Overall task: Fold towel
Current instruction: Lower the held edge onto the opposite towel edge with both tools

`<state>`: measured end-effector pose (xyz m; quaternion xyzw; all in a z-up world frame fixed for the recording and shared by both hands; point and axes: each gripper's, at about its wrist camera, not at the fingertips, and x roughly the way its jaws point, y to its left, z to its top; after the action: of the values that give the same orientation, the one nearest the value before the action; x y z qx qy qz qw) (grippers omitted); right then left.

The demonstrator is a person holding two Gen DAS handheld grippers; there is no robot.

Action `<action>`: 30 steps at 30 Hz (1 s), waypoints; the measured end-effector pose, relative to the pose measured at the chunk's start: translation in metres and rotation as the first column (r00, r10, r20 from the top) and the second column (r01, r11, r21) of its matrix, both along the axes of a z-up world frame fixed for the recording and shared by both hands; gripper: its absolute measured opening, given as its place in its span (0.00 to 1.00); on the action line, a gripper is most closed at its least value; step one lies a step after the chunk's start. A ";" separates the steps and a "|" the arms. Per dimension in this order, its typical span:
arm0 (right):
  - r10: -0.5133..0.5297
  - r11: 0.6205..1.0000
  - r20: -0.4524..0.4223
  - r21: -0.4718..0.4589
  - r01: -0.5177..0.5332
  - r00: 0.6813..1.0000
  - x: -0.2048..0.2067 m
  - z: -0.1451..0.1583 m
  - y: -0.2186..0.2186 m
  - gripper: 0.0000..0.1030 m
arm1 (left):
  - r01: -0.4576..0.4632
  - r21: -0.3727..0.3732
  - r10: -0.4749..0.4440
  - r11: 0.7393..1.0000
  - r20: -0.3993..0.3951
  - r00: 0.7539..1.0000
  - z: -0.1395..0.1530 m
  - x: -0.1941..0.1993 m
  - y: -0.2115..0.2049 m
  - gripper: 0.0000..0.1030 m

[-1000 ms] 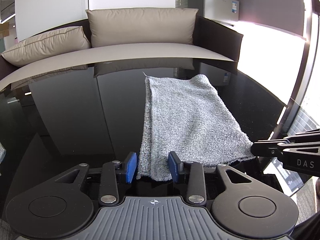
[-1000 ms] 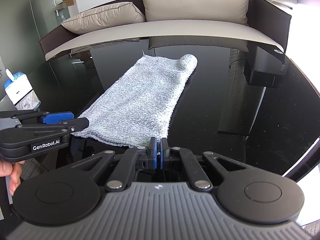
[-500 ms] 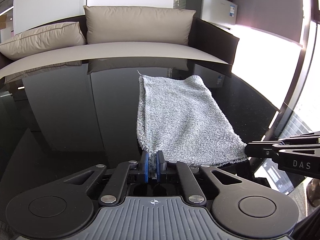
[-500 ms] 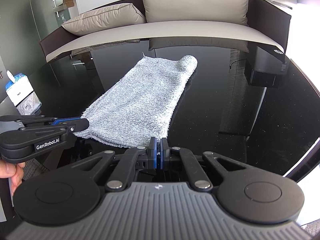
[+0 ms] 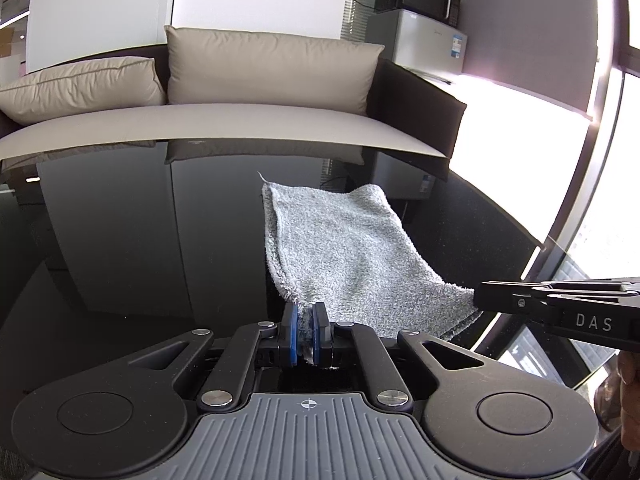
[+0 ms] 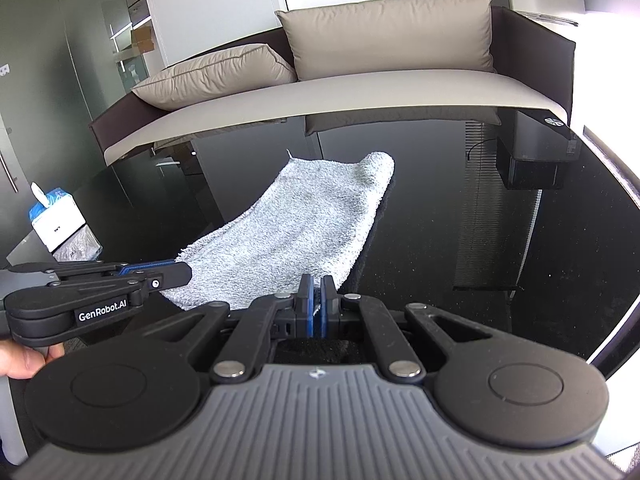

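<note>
A grey terry towel (image 5: 352, 252) lies folded lengthwise on the glossy black table (image 5: 140, 240), its far end resting on the glass and its near end raised. My left gripper (image 5: 306, 320) is shut on the towel's near left corner, cloth pinched between the blue pads. My right gripper (image 6: 318, 296) is shut on the towel (image 6: 304, 224) at its near right corner. Each gripper shows in the other's view: the right one (image 5: 560, 308) at the right edge, the left one (image 6: 100, 288) at the left, held by a hand (image 6: 24, 360).
A beige sofa (image 5: 260, 80) with cushions runs along the table's far edge. A tissue box (image 6: 56, 220) stands off the table to the left. A microwave on a small fridge (image 5: 424, 28) stands at the back right. Bright windows lie to the right.
My left gripper's jaws have shut on the towel's near left corner. Both grippers have lifted the near edge, so the towel now slopes up off the table.
</note>
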<state>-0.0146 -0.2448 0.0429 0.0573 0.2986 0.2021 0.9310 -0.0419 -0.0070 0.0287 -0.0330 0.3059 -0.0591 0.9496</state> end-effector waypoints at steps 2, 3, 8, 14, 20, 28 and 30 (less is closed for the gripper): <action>-0.006 1.000 0.007 0.017 0.006 1.000 0.000 0.003 -0.003 0.03 | 0.000 -0.009 0.000 1.000 0.005 1.000 0.003 0.002 0.001 0.06; -0.009 1.000 0.011 0.024 0.008 1.000 0.000 0.005 -0.005 0.03 | 0.000 -0.014 0.000 1.000 0.006 1.000 0.004 0.003 0.001 0.06; -0.025 0.998 0.038 0.053 0.023 0.999 0.005 0.012 -0.010 0.03 | 0.001 -0.025 -0.001 1.000 0.019 1.000 0.011 0.013 0.002 0.06; -0.049 0.996 0.073 0.077 0.043 0.996 0.021 0.019 -0.013 0.03 | -0.002 -0.032 0.003 0.999 0.031 1.000 0.017 0.027 0.004 0.06; -0.064 0.994 0.108 0.095 0.054 0.992 0.043 0.026 -0.013 0.03 | 0.003 -0.028 -0.002 1.000 0.043 0.999 0.019 0.046 0.004 0.06; -0.075 0.994 0.099 0.085 0.066 0.992 0.072 0.019 -0.010 0.03 | -0.001 -0.019 0.002 1.000 0.061 0.998 0.020 0.080 0.002 0.06; -0.078 0.994 0.099 0.084 0.070 0.992 0.079 0.019 -0.010 0.03 | -0.001 -0.022 0.003 1.000 0.064 0.998 0.020 0.088 0.003 0.06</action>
<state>0.0639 -0.2548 0.0615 0.0953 0.2400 0.1820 0.9488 0.0456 -0.0039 0.0484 -0.0417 0.2747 -0.0625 0.9586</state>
